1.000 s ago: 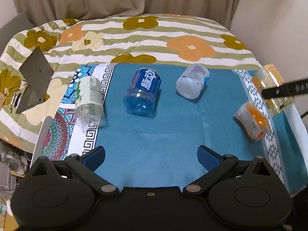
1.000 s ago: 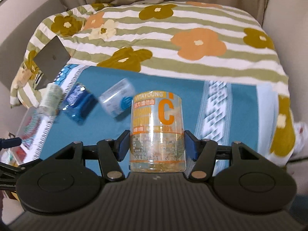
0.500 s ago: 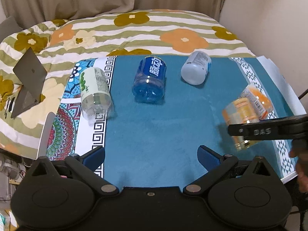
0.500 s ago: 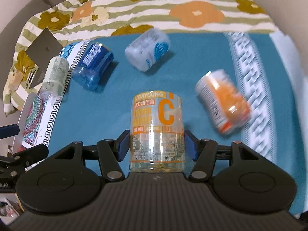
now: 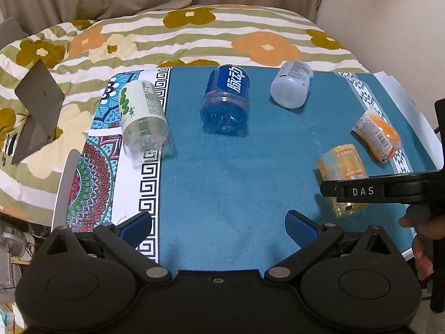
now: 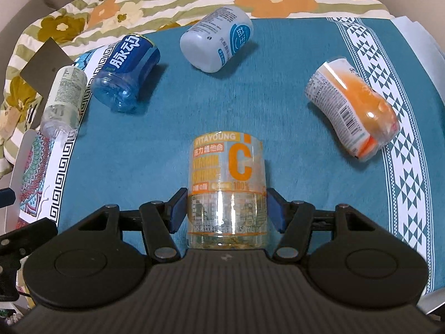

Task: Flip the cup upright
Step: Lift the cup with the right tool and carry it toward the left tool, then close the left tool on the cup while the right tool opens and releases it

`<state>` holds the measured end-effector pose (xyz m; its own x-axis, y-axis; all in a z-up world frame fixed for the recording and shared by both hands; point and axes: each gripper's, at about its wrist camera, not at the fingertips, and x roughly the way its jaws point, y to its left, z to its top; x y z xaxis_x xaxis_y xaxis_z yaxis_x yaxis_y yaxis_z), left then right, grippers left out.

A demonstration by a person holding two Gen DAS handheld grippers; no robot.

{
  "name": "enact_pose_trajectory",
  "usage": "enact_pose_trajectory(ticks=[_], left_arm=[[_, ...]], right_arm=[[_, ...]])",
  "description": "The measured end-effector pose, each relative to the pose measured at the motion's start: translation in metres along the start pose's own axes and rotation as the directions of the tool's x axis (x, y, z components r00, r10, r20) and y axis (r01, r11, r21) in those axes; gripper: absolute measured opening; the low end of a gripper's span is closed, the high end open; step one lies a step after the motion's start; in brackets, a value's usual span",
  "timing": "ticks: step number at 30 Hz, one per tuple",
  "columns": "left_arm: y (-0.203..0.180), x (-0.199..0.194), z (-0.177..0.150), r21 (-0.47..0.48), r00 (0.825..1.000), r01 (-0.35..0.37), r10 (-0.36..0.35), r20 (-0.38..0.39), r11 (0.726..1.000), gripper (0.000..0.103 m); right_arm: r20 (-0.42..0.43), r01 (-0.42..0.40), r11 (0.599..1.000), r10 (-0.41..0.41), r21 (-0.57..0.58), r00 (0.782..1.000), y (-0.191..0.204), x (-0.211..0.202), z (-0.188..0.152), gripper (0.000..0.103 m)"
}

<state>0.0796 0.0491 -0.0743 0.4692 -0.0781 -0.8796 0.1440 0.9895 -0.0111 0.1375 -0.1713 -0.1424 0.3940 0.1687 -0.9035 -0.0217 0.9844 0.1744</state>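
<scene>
My right gripper (image 6: 225, 211) is shut on a clear yellow-and-orange vitamin C cup (image 6: 226, 186), held upright low over the teal mat (image 6: 194, 111); whether it touches the mat I cannot tell. In the left wrist view the same cup (image 5: 342, 167) stands at the right, partly behind the right gripper's black arm. My left gripper (image 5: 219, 226) is open and empty above the mat's near edge. Several other cups lie on their sides: a green-label one (image 5: 140, 114), a blue one (image 5: 225, 100), a white one (image 5: 292, 83) and an orange one (image 5: 376, 132).
The mat lies on a flowered, striped quilt (image 5: 194, 30). A half-open grey laptop (image 5: 36, 108) stands at the left on the quilt. A patterned cloth border (image 5: 91, 172) runs along the mat's left side. The wall (image 5: 389, 14) is close on the right.
My right gripper has carried the vitamin C cup from the far right edge down and inward to a spot near the orange cup. My left gripper stayed open and tilted slightly.
</scene>
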Motion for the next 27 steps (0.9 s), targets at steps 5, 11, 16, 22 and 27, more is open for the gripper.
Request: enact_pose_trajectory(ticks=[5, 11, 16, 22, 27], left_arm=[[0.002, -0.002, 0.000, -0.001, 1.000, -0.009, 0.009, 0.003, 1.000, 0.103], [0.001, -0.007, 0.004, -0.002, 1.000, -0.021, 0.021, 0.009, 1.000, 0.103], [-0.011, -0.018, 0.017, 0.000, 0.999, -0.021, 0.021, 0.027, 1.000, 0.103], [-0.039, -0.006, 0.036, -0.013, 0.998, 0.052, -0.052, -0.025, 0.999, 0.103], [-0.069, 0.007, 0.057, -0.048, 0.989, 0.120, -0.123, -0.085, 0.992, 0.103]], right_arm=[[0.001, -0.017, 0.999, 0.017, 0.028, 1.000, 0.001, 0.000, 0.001, 0.096], [0.002, -0.040, 0.996, 0.040, 0.077, 0.999, -0.006, -0.007, 0.005, 0.102], [0.053, -0.055, 0.991, 0.049, 0.118, 0.997, -0.022, -0.037, 0.009, 0.103], [0.115, -0.028, 0.994, 0.016, 0.110, 0.993, -0.055, -0.079, 0.007, 0.103], [0.186, -0.007, 0.996, -0.009, 0.085, 0.982, -0.089, -0.106, -0.007, 0.103]])
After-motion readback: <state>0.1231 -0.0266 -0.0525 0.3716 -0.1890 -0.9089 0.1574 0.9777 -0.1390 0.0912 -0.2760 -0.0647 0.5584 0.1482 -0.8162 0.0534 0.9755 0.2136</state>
